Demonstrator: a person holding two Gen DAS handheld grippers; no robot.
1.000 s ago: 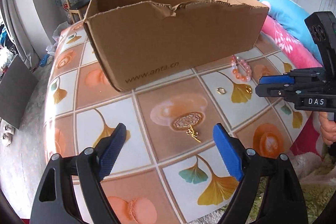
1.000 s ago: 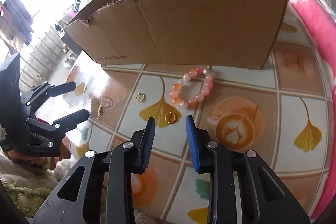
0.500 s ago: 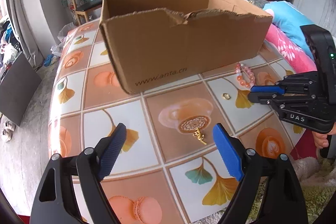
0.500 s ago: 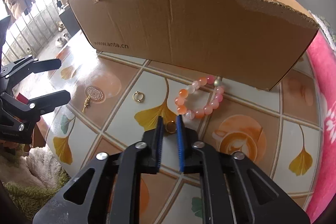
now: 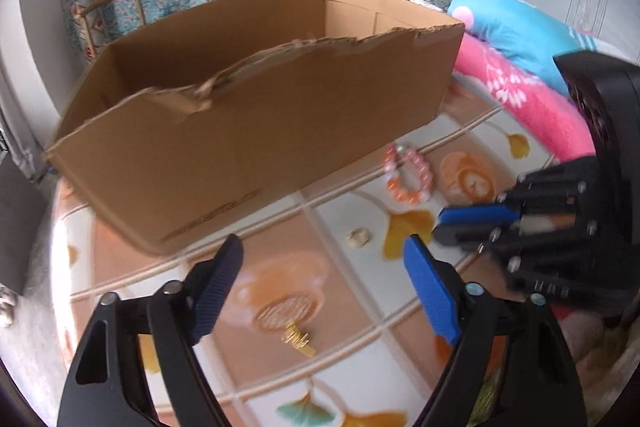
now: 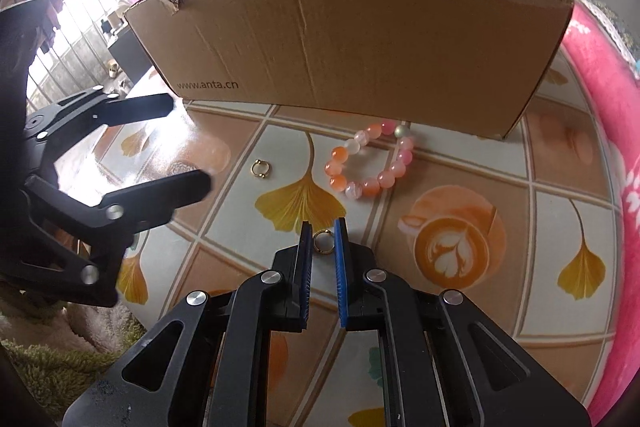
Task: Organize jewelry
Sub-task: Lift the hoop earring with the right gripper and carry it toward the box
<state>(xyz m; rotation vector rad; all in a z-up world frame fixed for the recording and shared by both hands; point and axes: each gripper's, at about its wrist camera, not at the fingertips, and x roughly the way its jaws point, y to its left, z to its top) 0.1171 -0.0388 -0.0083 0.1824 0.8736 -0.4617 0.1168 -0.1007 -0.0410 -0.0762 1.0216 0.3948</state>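
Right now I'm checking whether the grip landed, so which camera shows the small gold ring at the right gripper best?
The right wrist view: the gold ring sits sharp between the right gripper pads, which have just closed on it. In the blurred left wrist view, that gripper appears side-on and the ring is hidden.

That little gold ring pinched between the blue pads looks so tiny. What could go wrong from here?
The gold ring sits only at the tips of the right hand-held gripper, so it may slip or flick away when lifted. The cardboard box has a tall, ragged front wall; the ring might catch on it. The left hand-held gripper hovers close by and might bump something.
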